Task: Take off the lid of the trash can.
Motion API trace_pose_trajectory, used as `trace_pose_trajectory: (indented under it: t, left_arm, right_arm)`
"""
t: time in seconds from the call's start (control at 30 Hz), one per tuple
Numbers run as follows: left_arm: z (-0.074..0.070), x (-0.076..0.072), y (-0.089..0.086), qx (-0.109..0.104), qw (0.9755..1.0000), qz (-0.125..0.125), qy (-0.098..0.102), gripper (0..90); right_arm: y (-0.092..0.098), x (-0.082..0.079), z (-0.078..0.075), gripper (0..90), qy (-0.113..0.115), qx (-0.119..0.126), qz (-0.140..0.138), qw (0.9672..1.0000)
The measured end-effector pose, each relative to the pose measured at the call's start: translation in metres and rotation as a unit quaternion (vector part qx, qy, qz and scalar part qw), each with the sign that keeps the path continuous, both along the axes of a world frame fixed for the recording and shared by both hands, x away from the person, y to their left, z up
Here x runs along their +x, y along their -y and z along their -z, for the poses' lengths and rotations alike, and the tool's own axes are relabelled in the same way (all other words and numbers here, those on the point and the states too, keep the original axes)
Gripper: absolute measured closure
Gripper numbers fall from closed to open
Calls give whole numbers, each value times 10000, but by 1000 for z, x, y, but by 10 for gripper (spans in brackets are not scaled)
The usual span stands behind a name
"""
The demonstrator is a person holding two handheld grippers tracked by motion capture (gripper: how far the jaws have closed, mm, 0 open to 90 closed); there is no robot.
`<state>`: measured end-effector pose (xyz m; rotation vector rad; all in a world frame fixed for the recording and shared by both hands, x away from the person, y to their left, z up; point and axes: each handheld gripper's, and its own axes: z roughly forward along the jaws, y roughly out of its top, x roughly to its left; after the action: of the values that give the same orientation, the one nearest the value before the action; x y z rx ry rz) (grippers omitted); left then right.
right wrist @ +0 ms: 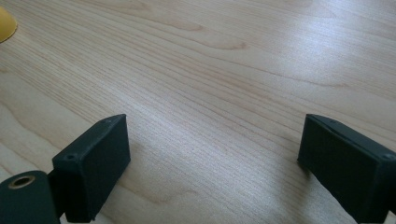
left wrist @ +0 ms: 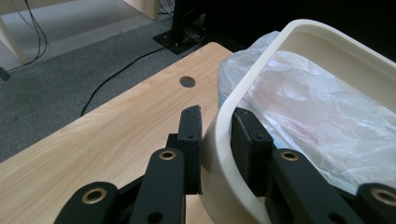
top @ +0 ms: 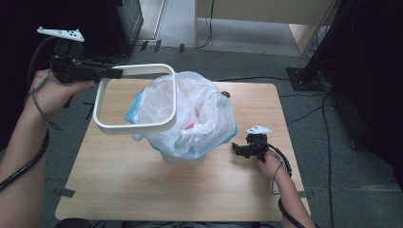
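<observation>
Left gripper [top: 111,73] raised, clamped tight; right gripper [top: 237,151] low, jaws spread.

Pale wood-grain table top [top: 142,185], light tan with darker streaks. Cream-white bin rim ring [top: 135,127], plain and glossy. Translucent white plastic bag [top: 199,109], tinged light blue along its lower edges, with a faint pink-red patch showing through inside. White bin body [top: 183,159] beneath the bag. Matte black left gripper [left wrist: 217,140] with brass-coloured rivets; white-and-grey plate on top in the high view. Black right gripper [right wrist: 212,163], same brass-coloured rivet. Small yellow sliver [right wrist: 5,25] at the corner of the right gripper view. Grey carpet floor [top: 332,156], crossed by black cables [top: 309,111].
</observation>
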<state>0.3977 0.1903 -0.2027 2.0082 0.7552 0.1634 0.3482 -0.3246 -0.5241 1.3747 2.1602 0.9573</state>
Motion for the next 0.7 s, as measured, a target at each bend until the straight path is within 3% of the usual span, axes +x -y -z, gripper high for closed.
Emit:
trace_pose_trajectory:
  t: [0.7]
  left_arm:
    - [7, -12, -37, -55, 9997, -224, 19, 741]
  right_arm:
    - [0, 0, 0, 90, 2, -3, -1, 10000]
